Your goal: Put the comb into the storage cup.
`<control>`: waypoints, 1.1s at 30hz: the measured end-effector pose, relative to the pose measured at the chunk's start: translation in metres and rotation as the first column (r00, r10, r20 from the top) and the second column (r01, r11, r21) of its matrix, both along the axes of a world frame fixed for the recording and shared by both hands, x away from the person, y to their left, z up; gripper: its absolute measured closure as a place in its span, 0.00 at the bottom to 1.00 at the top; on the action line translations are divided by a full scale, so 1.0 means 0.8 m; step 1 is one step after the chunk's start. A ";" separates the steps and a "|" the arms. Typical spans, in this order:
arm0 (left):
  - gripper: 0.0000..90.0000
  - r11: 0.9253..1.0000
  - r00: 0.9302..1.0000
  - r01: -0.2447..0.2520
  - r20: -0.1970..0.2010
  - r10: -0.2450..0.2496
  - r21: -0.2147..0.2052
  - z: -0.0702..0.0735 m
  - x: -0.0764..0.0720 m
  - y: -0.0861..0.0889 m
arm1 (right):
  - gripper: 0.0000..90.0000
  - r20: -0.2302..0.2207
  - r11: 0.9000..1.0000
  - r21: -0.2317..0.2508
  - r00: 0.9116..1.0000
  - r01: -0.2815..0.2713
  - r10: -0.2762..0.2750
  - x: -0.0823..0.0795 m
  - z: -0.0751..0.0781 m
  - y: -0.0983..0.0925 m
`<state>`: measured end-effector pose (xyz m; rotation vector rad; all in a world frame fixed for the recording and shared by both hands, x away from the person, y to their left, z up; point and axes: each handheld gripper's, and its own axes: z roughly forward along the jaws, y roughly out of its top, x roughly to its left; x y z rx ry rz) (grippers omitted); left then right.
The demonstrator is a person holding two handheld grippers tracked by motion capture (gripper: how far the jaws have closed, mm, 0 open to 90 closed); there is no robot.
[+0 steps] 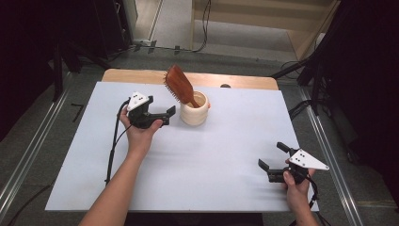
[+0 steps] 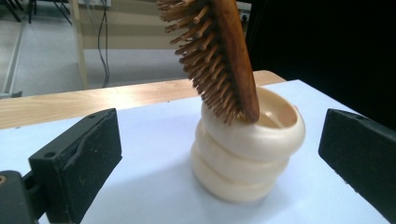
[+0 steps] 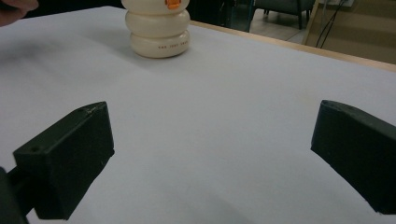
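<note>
1. Nearest the camera in the high view, at the lower right of the frame, the right tool [image 1: 272, 162] is held in a hand just above the table [image 1: 226, 155], its jaws spread wide with nothing between them.
2. Left of centre in the same view, the left tool [image 1: 170, 113] is seen in the other hand, its jaws likewise standing wide apart and empty, pointing toward the cup from just beside it.
3. The cup [image 1: 194, 109] is placed upright on the white table cover, a little above the centre of the frame. It is cream-coloured and glossy, shaped like three rounded rings stacked one on another, with an open mouth at the top.
4. A wooden hairbrush [image 1: 179, 85] is stood in the cup, handle down, tilted toward the upper left of the frame. Its back is a smooth reddish brown.
5. In the left gripper view, the brush's wooden bristles [image 2: 198, 51] are seen facing left, and the brush is leaned against the cup's rim [image 2: 254, 135].
6. In the right gripper view, the cup [image 3: 159, 35] is found at the upper left, with small lettering on its lowest ring.
</note>
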<state>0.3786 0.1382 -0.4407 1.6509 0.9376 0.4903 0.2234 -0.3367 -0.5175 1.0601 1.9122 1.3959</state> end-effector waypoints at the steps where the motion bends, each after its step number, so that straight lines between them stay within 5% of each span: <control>1: 0.00 1.000 1.000 0.000 0.005 0.000 0.003 0.000 -0.004 0.005 | 0.00 -0.002 1.000 -0.004 1.000 0.002 -0.002 0.000 0.000 0.001; 13: 0.00 1.000 0.999 -0.029 0.045 0.029 0.008 -0.005 -0.060 0.069 | 0.00 -0.009 0.999 -0.027 1.000 0.024 -0.025 0.000 0.000 0.003; 23: 0.00 0.998 0.997 -0.060 0.041 0.059 0.019 -0.021 -0.102 0.121 | 0.00 -0.019 0.996 -0.072 0.999 0.045 -0.046 0.000 -0.001 0.009; 33: 0.00 0.994 0.992 -0.111 0.061 0.111 -0.002 -0.015 -0.137 0.168 | 0.00 -0.033 0.996 -0.053 0.997 0.067 -0.069 -0.001 -0.001 0.006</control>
